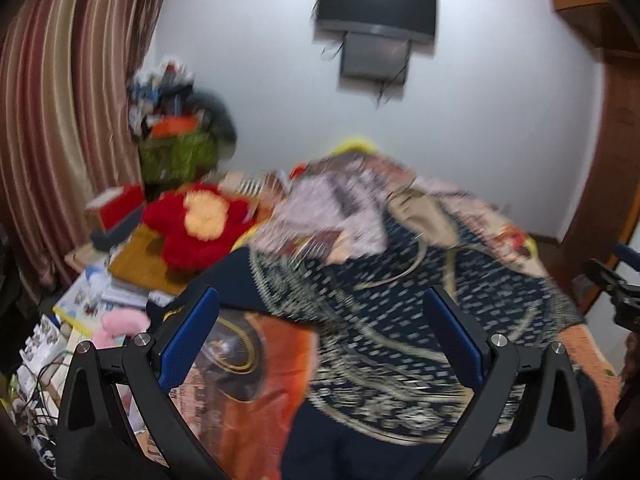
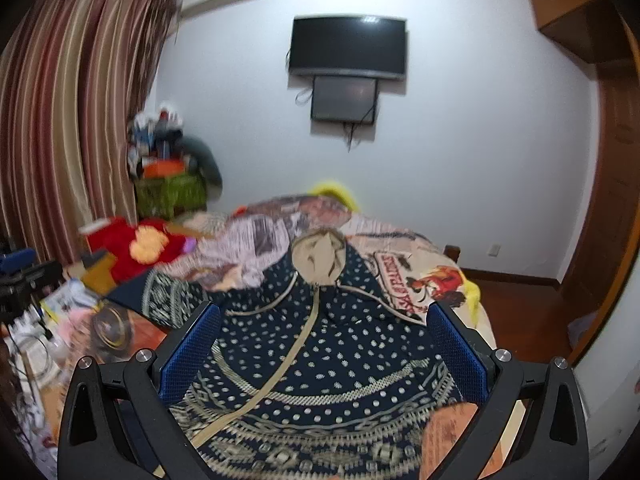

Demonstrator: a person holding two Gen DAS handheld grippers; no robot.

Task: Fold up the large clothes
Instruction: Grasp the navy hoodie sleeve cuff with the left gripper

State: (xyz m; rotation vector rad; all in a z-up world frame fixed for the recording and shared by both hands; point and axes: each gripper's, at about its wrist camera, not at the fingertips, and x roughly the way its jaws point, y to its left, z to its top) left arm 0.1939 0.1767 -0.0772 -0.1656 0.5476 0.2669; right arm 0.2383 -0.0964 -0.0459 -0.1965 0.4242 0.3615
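Across the bed [image 2: 468, 280] lies one large navy garment [image 2: 320, 352] with pale dots and patterned bands, spread flat, its beige hood [image 2: 318, 258] at 12 o'clock and one beige zip line running down toward 7 o'clock. Both sets of tongs hang above it: the right tongs [image 2: 322, 344] stand wide with nothing between the blue pads, and the left tongs [image 1: 324, 332] are equally wide and empty over the garment's left part. One red plush toy [image 2: 132, 248] sits at 9 o'clock beside the bed, with one green basket [image 2: 170, 194] of clutter behind it. On the wall at 12 o'clock hang two dark screens [image 2: 348, 46], the smaller below the larger. One striped curtain [image 2: 68, 100] fills 10 o'clock.
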